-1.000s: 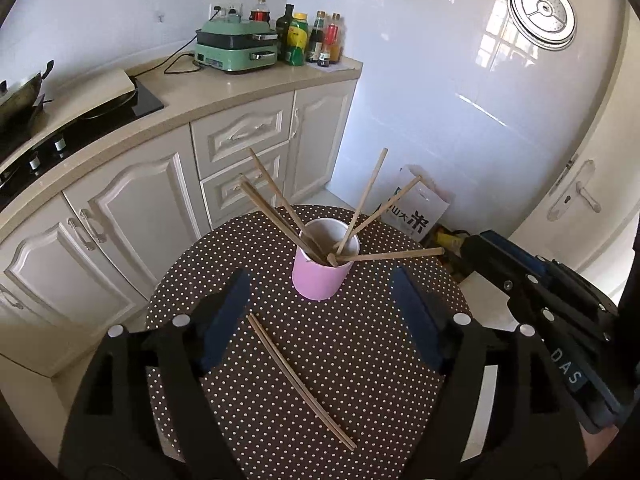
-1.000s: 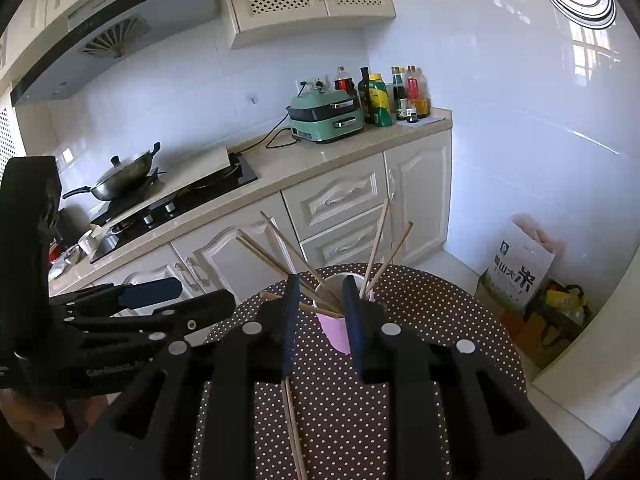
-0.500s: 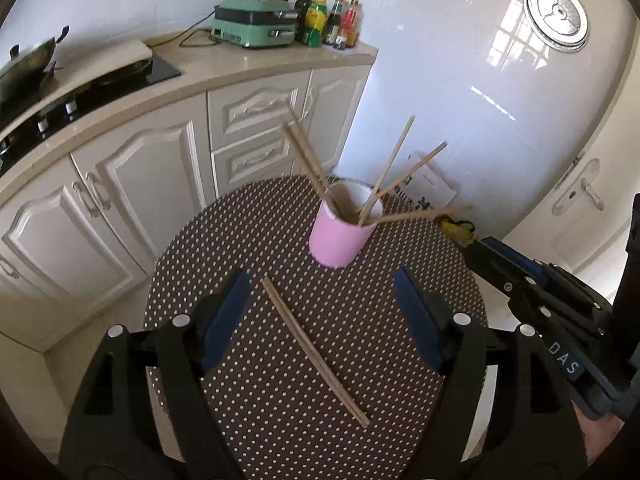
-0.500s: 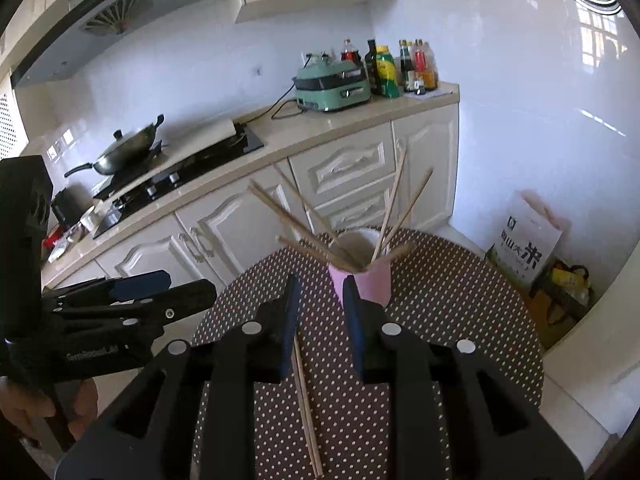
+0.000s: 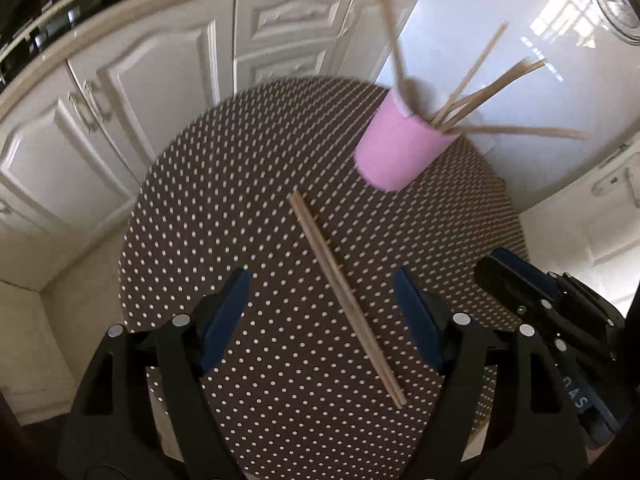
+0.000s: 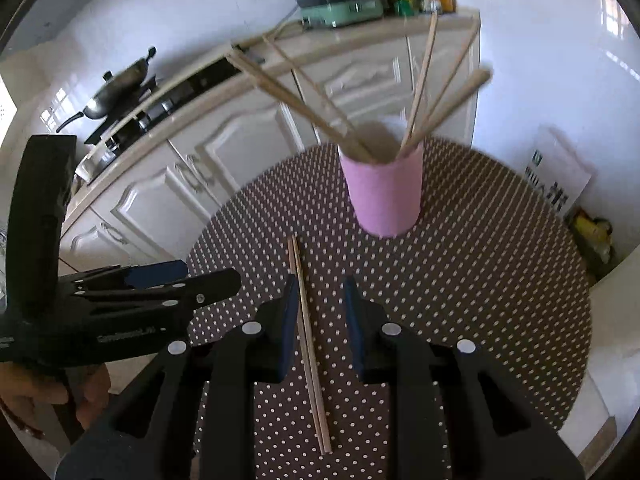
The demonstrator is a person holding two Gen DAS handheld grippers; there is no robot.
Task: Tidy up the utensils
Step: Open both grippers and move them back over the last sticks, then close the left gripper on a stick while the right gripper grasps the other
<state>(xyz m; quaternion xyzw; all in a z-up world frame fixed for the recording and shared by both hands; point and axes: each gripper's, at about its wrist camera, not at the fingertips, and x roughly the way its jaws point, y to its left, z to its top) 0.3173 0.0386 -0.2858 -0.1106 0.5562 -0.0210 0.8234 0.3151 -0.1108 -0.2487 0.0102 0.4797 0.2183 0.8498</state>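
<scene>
A pair of wooden chopsticks [image 5: 344,292] lies flat on the round polka-dot table [image 5: 224,200], also in the right wrist view [image 6: 308,340]. A pink cup [image 5: 400,148] holds several chopsticks sticking out; it also shows in the right wrist view [image 6: 384,192]. My left gripper [image 5: 324,316] is open wide, low over the table, its fingers on either side of the pair. My right gripper [image 6: 320,316] is partly open and empty, with the pair running between its fingers close to the left one. The left gripper also shows in the right wrist view [image 6: 160,284].
White kitchen cabinets [image 6: 224,160] and a counter with a stove, a wok [image 6: 116,92], a green appliance [image 6: 340,4] and bottles stand behind the table. A paper bag [image 6: 556,172] sits on the floor to the right. The right gripper shows at lower right of the left wrist view [image 5: 560,312].
Both grippers have come down and forward over the table toward the lying chopsticks. The right gripper's fingers now stand on either side of the pair. The cup looks closer.
</scene>
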